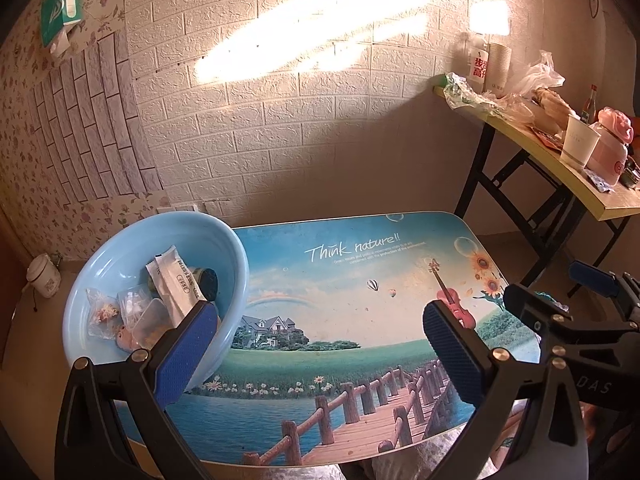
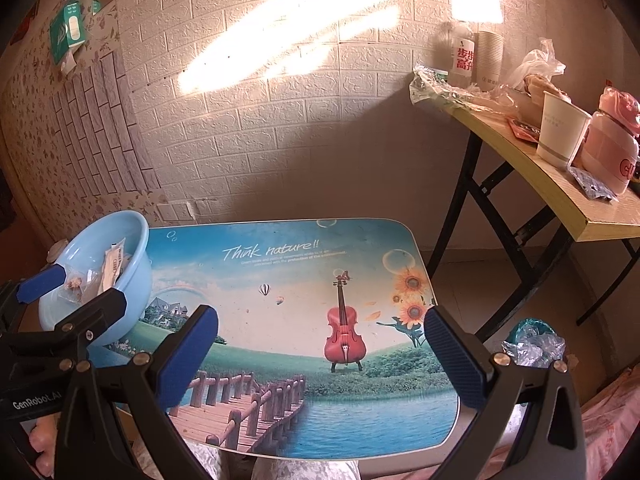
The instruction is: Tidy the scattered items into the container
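Note:
A light blue bowl (image 1: 120, 256) stands on the left end of the picture-printed table (image 1: 340, 280). It holds several packets: a white sachet (image 1: 176, 280), clear snack bags (image 1: 104, 312) and a dark round item (image 1: 208, 280). The bowl also shows in the right wrist view (image 2: 132, 264). My left gripper (image 1: 320, 340) is open and empty above the table's near edge, its left finger beside the bowl. My right gripper (image 2: 320, 356) is open and empty over the near middle of the table. Each gripper shows at the edge of the other's view.
A yellow folding side table (image 2: 560, 204) with black legs stands at the right, crowded with paper cups (image 2: 560, 132), a pink jug (image 2: 612, 148), a bottle and plastic bags. A bin with crumpled plastic (image 2: 536, 340) sits beside the table. A brick-pattern wall is behind.

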`<state>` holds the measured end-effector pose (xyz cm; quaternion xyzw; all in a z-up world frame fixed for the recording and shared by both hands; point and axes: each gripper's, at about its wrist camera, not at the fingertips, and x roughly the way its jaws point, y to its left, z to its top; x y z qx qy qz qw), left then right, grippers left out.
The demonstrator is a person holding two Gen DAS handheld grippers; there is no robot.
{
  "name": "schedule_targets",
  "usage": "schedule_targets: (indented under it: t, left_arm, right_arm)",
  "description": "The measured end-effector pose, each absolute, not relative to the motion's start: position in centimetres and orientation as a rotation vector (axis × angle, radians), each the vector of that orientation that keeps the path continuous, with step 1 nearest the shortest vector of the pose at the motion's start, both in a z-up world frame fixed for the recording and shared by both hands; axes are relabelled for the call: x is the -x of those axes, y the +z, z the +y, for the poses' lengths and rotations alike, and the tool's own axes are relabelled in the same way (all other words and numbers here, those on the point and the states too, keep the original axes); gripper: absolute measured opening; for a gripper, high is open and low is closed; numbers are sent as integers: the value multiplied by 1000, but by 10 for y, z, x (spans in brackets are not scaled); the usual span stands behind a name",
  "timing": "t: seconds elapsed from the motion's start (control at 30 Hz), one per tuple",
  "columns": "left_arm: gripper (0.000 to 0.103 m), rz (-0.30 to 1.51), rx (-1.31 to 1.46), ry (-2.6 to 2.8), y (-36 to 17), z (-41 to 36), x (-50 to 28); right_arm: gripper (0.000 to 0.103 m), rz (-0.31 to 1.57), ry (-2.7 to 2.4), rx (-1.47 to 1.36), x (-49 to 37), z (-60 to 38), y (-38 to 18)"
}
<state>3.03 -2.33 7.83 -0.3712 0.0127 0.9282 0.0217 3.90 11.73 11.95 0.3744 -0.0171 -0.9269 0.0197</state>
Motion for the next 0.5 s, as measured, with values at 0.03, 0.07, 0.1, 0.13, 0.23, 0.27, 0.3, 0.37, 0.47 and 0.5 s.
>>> schedule_targets:
  t: [0.03,0.07,0.1,0.13,0.23,0.27,0.3,0.37,0.47,0.5]
  left_arm:
    - [103,44,1157,2875,77,-22,-29]
    - [103,44,1165,2873,76,-22,-28]
    - [103,39,1174,2870,75,-22,-27]
    - [103,33,1183,2865,74,-23,-25]
    - [103,28,1197,2861,71,-23,-20]
    - [103,33,1199,2861,70,-23,-18]
    - [103,37,1203,2861,69,-23,-16]
    - [103,38,1215,2856,68,-22,-13]
    - [103,32,1220,2855,68,-25,-11]
    - [103,30,1223,2853,68,-25,-10]
  right_arm:
    - [103,-54,-2871,-1171,-38,118,117]
    - [103,-55,-2867,-1180,-36,119,115]
    - [103,-55,-2865,-1186,-35,119,113]
    - [103,-54,-2864,-1190,-34,119,112]
    - [103,-51,-2862,-1197,-31,120,109]
    - [103,-48,-2861,-1199,-30,120,108]
    - [103,-47,-2860,-1200,-29,120,108]
    - [103,-47,-2858,-1202,-26,120,107]
    - [103,-37,-2857,-1209,-20,119,107]
    - [103,-35,-2854,-1213,-19,118,106]
